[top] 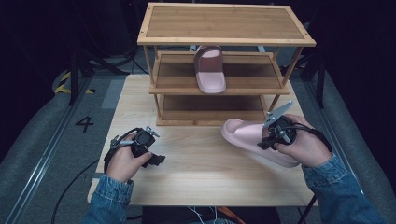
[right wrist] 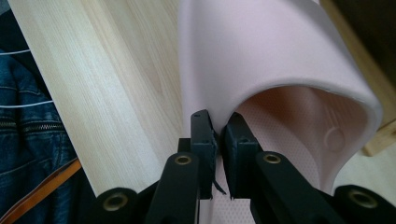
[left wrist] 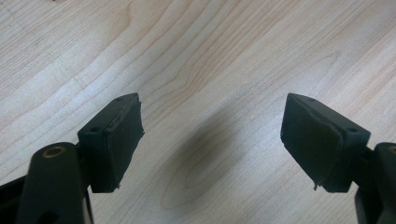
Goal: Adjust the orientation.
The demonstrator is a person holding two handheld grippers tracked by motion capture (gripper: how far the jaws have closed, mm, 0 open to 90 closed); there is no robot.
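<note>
We have our right gripper (right wrist: 218,135) pinched tight on the upper band of the pink slipper (top: 254,140), one jaw outside the strap and one tucked inside the mouth, right at its edge near the side. The slipper sits at the right of the wooden table (top: 201,172), just in front of the three-tier bamboo shoe rack (top: 224,37), toe pointing towards the rack's lowest shelf; whether its sole rests on the table or is slightly lifted, we cannot tell. Its twin, the second pink slipper (top: 210,70), already stands on the middle shelf, toe outward. Our left gripper (left wrist: 210,144) hovers over bare table at the left, jaws spread wide, holding nothing. We judge the job is to pair the slippers on the rack. The risk is in that grip: it bites only a thin lip of soft foam, off to one side, so the slipper may swing or twist as it rises, or peel out of the jaws. A dangling heel could also catch the shelf edge or nudge the twin sideways.
</note>
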